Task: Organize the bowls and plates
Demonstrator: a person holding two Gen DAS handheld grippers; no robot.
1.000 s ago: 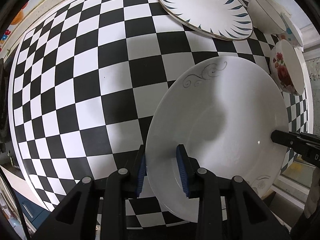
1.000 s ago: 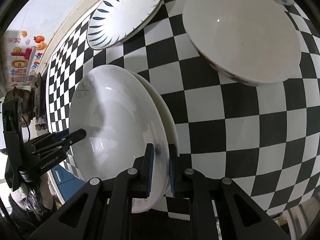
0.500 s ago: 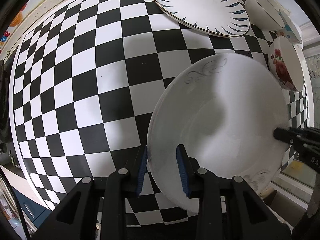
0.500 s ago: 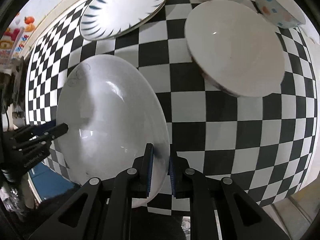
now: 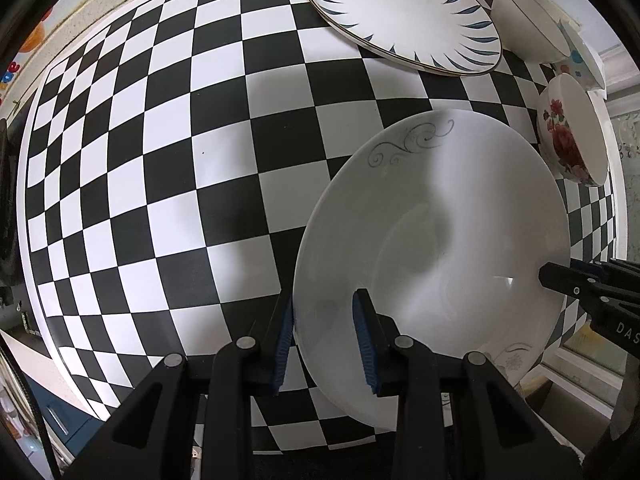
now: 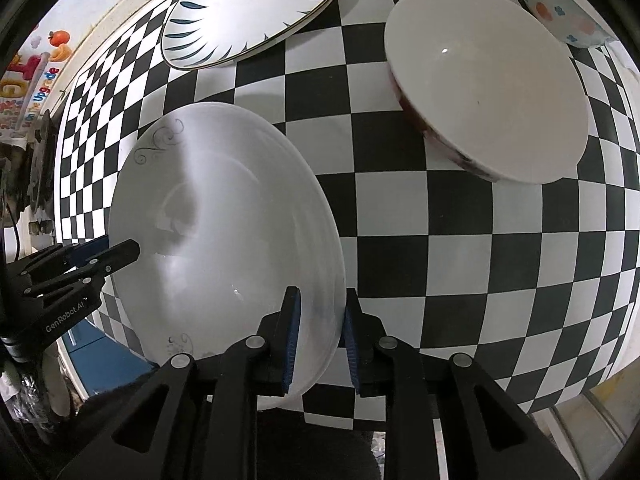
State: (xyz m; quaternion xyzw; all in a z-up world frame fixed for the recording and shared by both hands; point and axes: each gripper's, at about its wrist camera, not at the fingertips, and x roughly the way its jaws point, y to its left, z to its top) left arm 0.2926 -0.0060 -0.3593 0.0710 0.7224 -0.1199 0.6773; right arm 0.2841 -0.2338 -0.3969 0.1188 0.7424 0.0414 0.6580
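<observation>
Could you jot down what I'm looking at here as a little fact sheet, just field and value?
Surface: black-and-white checkered tabletop
Nearest dish: white plate with grey scroll pattern, lying on the tabletop
Left gripper: open, fingers straddling the plate's rim
Right gripper: open, fingers astride the opposite rim
Other plate: blue-leaf plate, farther back
Bowls: floral bowl, plain white bowl, polka-dot bowl
Stacked so far: cannot tell whether a second plate lies under the white one

Black-and-white checked surface (image 5: 168,168); white plate (image 5: 440,240) with grey scrolls; upper-right plate (image 5: 404,16) shows blue leaf marks; red-flowered bowl (image 5: 568,148); far bowl (image 6: 560,8) looks pastel-spotted.
</observation>
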